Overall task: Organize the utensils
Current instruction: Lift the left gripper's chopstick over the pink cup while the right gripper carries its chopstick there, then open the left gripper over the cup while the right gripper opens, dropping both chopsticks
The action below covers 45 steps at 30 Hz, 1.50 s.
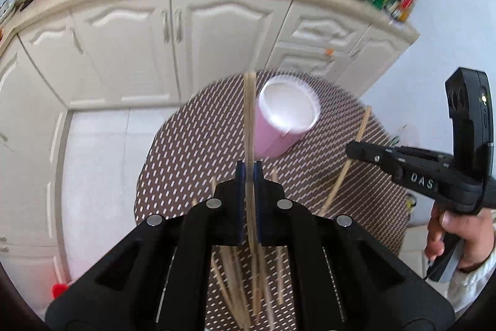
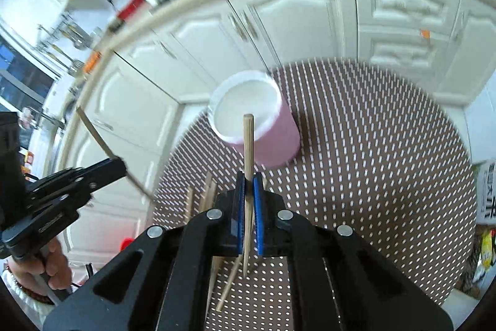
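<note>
- Left wrist view: your left gripper (image 1: 249,176) is pinched tight on a thin pale wooden chopstick (image 1: 249,120). The stick runs straight up between the blue pads (image 1: 239,176), long axis along the fingers, its far end reaching past the cup's near-left rim.
- The pink cylindrical cup with a white inside (image 1: 283,117) stands upright on the round brown table with white dashes (image 1: 356,176), ahead and slightly right of that stick.
- Right wrist view: your right gripper (image 2: 249,185) is likewise clamped on a second wooden chopstick (image 2: 248,141). Its tip lies over the white mouth of the cup (image 2: 248,110) in this view; whether it is above the rim or short of it, I cannot tell.
- The right stick looks nearer the opening, dead ahead along its own axis. The left stick sits off the cup's left edge.
- Judgement: the drop turns on tipping each stick end-down over the mouth; the right hand needs less correction.
- Loose bamboo chopsticks (image 1: 235,278) lie scattered on the table under both grippers, well short of the cup, not yet gathered.
- Frames are motion-blurred; fine contact is unclear.
</note>
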Motion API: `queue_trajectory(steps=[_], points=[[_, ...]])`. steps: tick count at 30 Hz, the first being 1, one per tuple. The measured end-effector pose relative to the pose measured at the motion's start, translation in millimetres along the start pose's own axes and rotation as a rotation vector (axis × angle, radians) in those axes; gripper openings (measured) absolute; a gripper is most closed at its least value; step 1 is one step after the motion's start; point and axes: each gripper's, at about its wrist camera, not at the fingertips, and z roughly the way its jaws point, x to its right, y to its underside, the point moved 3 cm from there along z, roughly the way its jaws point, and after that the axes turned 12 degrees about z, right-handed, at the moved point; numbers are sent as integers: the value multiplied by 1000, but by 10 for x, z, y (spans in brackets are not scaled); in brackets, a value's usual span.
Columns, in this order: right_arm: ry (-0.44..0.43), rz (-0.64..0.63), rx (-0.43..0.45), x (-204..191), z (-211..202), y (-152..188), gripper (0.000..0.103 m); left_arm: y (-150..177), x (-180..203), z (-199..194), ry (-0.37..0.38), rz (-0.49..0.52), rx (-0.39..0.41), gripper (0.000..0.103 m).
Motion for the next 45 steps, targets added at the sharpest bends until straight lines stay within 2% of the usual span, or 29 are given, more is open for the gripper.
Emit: queue_trajectory(steps=[7,10,15,18,22,25,33,45], points=[[-28,-87,158,-372,-460,7,4,-454,184,-438,19,46,156,6],[-11,-126,221,-648,-280,195,4,-616,231,-572,16,53,212,6],[4,-184,328,-960,-303,65,4,-844,245,-750,10,30,309,6],[10,-199,363,-1027,-276,25,4,-929,205,-744,-7,11,334,6],[34,-225,414,-1050,-139,-22,4,-960,152,-612,-24,-11,326,6],[37,-221,406,-1020,7,8,4,-929,123,-457,-30,-28,300,6],[56,-192,303,-875,465,199,4,-709,116,-45,-28,-32,188,6],[66,-110,185,-675,781,381,7,-579,170,173,-20,-42,103,7]])
